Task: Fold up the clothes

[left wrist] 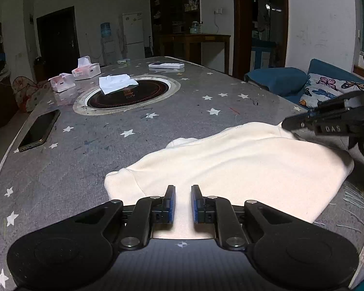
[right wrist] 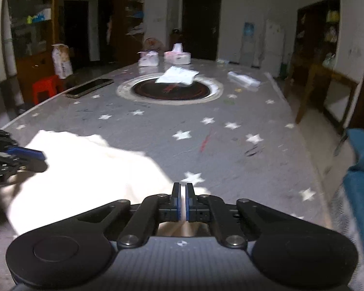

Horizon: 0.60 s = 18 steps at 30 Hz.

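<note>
A cream-white fleece garment (left wrist: 242,165) lies bunched on the near end of a grey star-patterned tabletop (left wrist: 157,121). The left gripper (left wrist: 183,202) hovers over its near edge, blue pads a narrow gap apart, gripping nothing visible. The right gripper (right wrist: 183,200) is closed at the garment's corner; whether it pinches cloth is unclear.

Both black grippers have blue pads (left wrist: 172,202), silver screws, ribbed grey bases.
</note>
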Motion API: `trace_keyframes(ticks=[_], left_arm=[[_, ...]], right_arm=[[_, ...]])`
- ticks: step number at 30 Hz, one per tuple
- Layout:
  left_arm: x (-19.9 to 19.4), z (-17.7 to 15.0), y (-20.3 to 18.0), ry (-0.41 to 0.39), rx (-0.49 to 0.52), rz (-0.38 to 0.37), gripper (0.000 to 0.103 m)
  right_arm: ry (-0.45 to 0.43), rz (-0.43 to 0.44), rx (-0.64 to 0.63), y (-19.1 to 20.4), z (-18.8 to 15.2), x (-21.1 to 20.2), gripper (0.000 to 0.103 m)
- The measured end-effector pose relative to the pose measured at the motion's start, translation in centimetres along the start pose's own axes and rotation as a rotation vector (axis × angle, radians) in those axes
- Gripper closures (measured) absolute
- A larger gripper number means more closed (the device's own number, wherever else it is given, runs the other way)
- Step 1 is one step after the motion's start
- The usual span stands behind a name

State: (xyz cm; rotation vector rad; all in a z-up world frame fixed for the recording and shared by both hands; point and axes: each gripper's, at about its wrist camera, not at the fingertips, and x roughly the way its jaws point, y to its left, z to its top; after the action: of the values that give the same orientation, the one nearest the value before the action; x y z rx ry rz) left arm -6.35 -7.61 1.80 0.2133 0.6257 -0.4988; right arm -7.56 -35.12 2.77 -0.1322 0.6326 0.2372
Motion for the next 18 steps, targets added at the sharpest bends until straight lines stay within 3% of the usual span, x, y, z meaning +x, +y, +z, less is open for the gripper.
trace_keyframes(ticks=[4,7,9,11,16,18], left_arm=[[0.0,0.1,0.2,0.002,-0.006,-0.011,0.086],[0.1,0.1,0.2,0.003,-0.003,-0.014,0.086],[0.0,0.1,0.3,0.003,-0.006,-0.015,0.085],[0.0,0.0,0.3,0.002,-0.008,-0.014,0.085],[-0.3,-0.1,0.4,0.001,-0.004,-0.012,0.079],[-0.4,-0.1,0.6,0.002,-0.004,-0.012,0.078]], right_arm=[[0.026,0.004,0.011,-0.6,-0.4,0.4,0.098],[-0.002,0.067,0.056,-1.0,0.2,-0.4,0.091],[-0.008,0.103,0.063,-0.9,0.4,-0.6,0.078],[0.01,0.112,0.055,-0.6,0.3,-0.1,0.076],[0.034,0.122,0.057,-0.4,-0.5,1.1,0.078],[0.038,0.112,0.049,-0.3,-0.4,1.0,0.092]])
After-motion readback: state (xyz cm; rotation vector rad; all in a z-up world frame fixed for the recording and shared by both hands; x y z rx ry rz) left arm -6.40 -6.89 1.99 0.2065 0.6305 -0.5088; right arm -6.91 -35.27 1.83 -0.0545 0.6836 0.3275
